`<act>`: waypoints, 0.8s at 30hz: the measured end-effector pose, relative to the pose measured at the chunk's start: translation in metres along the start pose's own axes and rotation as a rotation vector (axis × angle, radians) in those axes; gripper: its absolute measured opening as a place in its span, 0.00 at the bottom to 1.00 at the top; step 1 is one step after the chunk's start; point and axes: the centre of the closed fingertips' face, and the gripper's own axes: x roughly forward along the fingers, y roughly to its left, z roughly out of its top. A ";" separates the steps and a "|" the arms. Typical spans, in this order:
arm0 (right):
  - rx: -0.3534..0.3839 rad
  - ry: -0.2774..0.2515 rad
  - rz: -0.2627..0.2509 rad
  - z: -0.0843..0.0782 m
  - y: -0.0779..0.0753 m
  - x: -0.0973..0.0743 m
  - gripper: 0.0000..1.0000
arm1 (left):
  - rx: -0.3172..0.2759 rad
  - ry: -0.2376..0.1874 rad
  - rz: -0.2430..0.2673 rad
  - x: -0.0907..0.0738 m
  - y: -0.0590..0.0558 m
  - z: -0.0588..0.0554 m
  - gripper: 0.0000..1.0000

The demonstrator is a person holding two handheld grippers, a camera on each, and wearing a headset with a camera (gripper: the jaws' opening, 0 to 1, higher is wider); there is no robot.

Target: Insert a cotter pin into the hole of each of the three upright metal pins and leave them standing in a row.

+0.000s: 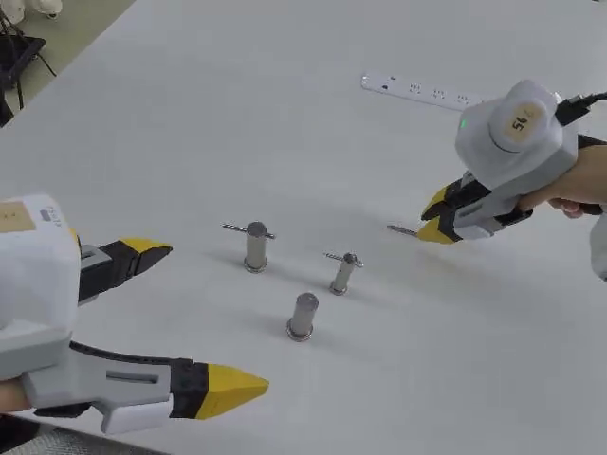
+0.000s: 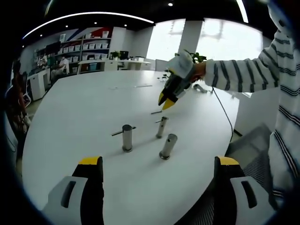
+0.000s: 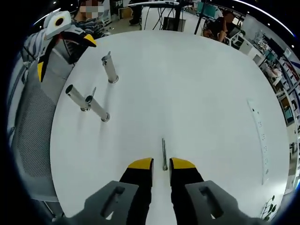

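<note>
Head view: right gripper (image 1: 434, 218), jaws nearly closed on a cotter pin (image 1: 402, 229), should carry it level toward the hole of the bare front pin (image 1: 303, 316); left gripper (image 1: 213, 316) gapes wide, empty.

A broad white table (image 1: 285, 114) carries a power strip (image 1: 417, 91) at one o'clock in the head view, with shelves (image 2: 79, 47) and bright windows (image 2: 220, 37) beyond.

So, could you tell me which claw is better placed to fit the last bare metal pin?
Right, probably. The right claw grips a cotter pin at its tips, ready for the bare metal pin. The left claw hangs open and empty.
</note>
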 end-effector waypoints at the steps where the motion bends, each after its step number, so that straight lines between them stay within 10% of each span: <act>1: 0.005 0.001 0.004 0.000 -0.001 0.002 0.06 | -0.001 0.000 -0.002 0.000 -0.001 0.000 0.98; 24: -0.093 0.118 0.066 -0.009 -0.008 0.018 0.03 | -0.029 0.004 -0.003 0.001 -0.001 -0.002 0.95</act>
